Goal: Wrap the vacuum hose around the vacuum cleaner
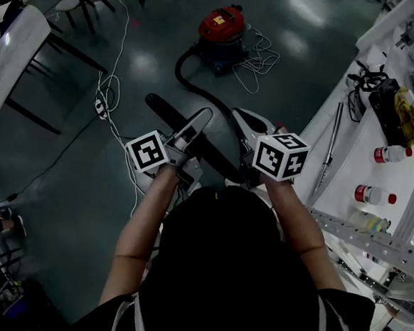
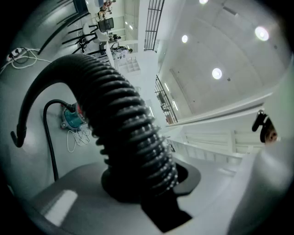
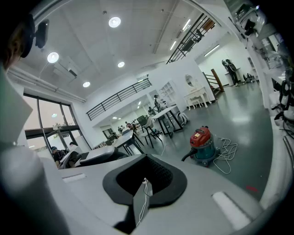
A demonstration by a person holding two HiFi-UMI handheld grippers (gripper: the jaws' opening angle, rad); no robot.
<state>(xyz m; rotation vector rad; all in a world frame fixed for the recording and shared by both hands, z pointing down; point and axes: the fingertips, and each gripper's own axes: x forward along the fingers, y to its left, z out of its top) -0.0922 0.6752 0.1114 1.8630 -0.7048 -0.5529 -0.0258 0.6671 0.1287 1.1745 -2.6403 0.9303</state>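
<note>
Out on the dark, glossy grey-green floor point(image 1: 82, 208), well ahead of the person, the red-topped vacuum cleaner with a teal drum point(image 1: 221, 28) stands with a loose white power cable point(image 1: 262, 58) heaped just beside it. Its black ribbed plastic hose point(image 2: 124, 119) leaves the drum, curves across the floor and rises to the left gripper point(image 2: 147, 183), whose jaws are clamped around the ribbing, held level. The right gripper point(image 3: 143, 183) is closed on nothing and tilts slightly down toward the vacuum. No turn of hose lies around the drum, so I judge the wrapping not yet begun: the free end is in hand and all the winding is left. A long white workbench point(image 1: 351, 151) with bottles lines the floor's right edge; white tables and dark chairs stand toward its far left corner.
</note>
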